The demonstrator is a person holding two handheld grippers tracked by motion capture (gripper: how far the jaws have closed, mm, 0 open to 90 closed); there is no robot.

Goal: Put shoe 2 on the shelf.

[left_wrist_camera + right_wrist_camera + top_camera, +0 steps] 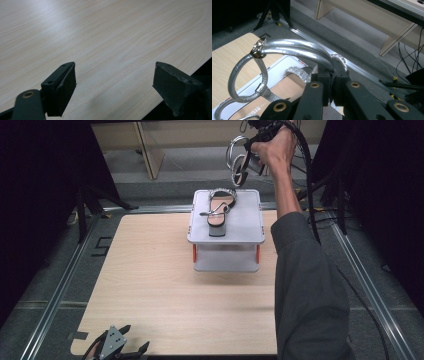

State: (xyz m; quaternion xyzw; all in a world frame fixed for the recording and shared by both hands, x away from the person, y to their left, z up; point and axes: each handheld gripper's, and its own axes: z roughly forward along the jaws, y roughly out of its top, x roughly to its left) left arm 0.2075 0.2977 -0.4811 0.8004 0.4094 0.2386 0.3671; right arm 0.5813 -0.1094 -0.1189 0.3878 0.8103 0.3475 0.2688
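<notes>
Holding second sandal by silver strap in clamped right gripper; I lower it slowly beside first sandal on rack; left gripper open, idle.

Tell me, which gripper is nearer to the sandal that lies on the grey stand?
The right. The right gripper hangs just beyond the sandal, shut on a second silver sandal. The left gripper is at the table's near edge, open, far from it.

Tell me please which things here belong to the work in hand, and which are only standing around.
Belonging to the work:
- silver sandal, held by its straps in the right tool
- second sandal, lying on the grey rack

Standing around:
- left tool, open over the wooden table
- light wooden furniture behind the table
</notes>
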